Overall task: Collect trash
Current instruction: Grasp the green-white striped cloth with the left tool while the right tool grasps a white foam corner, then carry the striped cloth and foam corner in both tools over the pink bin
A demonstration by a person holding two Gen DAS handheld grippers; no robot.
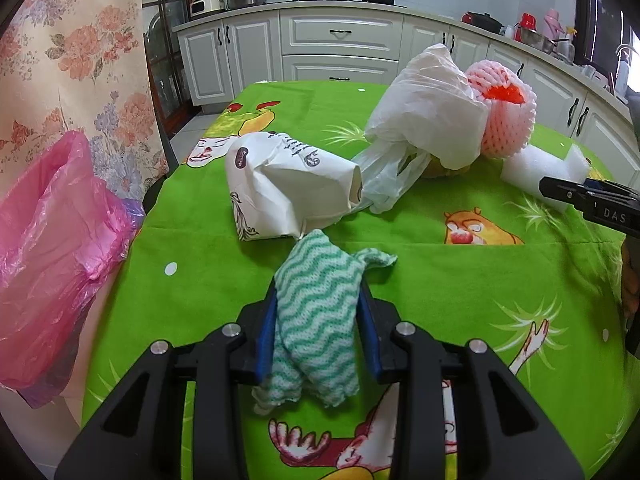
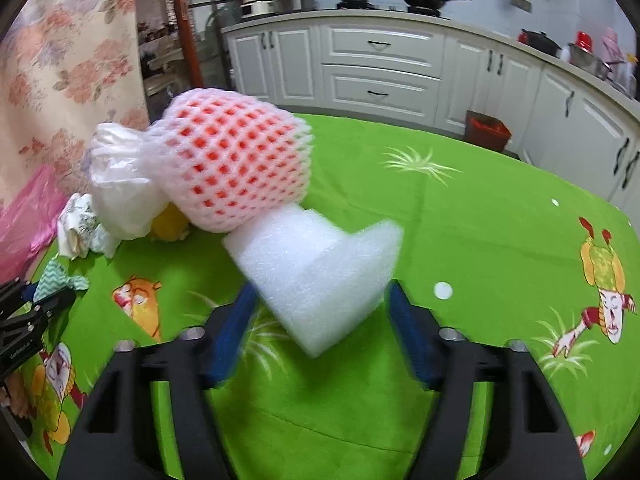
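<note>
Trash closest to me is the cloth, clamped between the pads of my left tongs, its long axis running straight along the fingers and its tail pointing away. My right tongs stand open astride the foam; the pads are not yet pressing it. Its long axis runs slantwise across the gap, up-left to down-right. The pink bag hangs off the desk edge to my left, so my left hand is nearer. Farther off lie the paper bag, plastic bag and netted fruit.
</note>
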